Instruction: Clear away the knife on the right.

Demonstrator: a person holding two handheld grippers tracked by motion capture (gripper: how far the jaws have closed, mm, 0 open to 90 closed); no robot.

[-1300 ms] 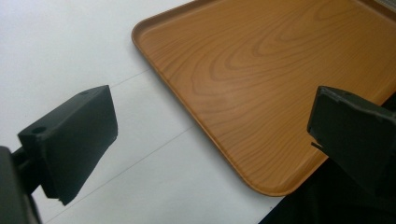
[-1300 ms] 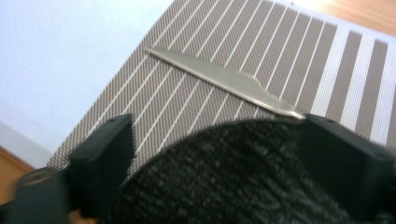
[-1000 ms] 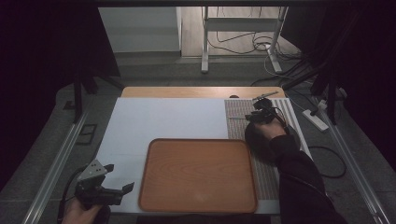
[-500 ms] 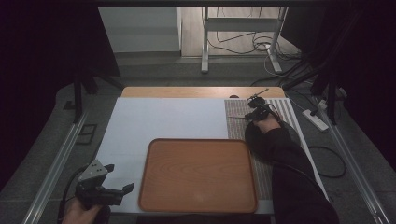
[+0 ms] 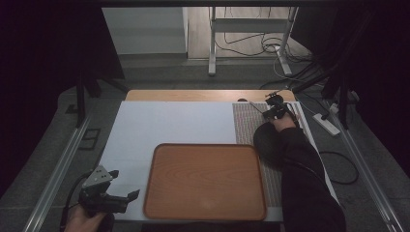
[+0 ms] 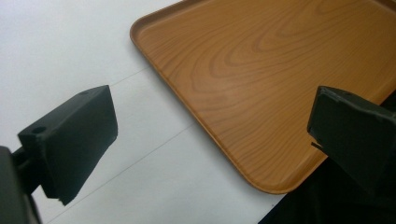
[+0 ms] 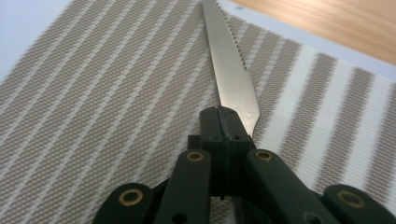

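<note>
Now the right gripper [image 7: 223,122], its jaws having just closed, pinches a serrated steel knife [image 7: 231,70] and has shifted toward the table's far right corner, over the striped woven mat [image 7: 93,93]. Meanwhile the left gripper [image 6: 210,135] hangs wide open beside the smooth wooden tray [image 6: 261,70].

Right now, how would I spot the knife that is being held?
Find the striped mat at the table's far right, beyond the wooden tray. Above it the right claw is shut on the knife, a flat silver blade with a toothed edge, the one shiny metal thing there.

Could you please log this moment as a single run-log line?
right tongs: shut on knife | over striped mat | left tongs: open beside tray
</note>
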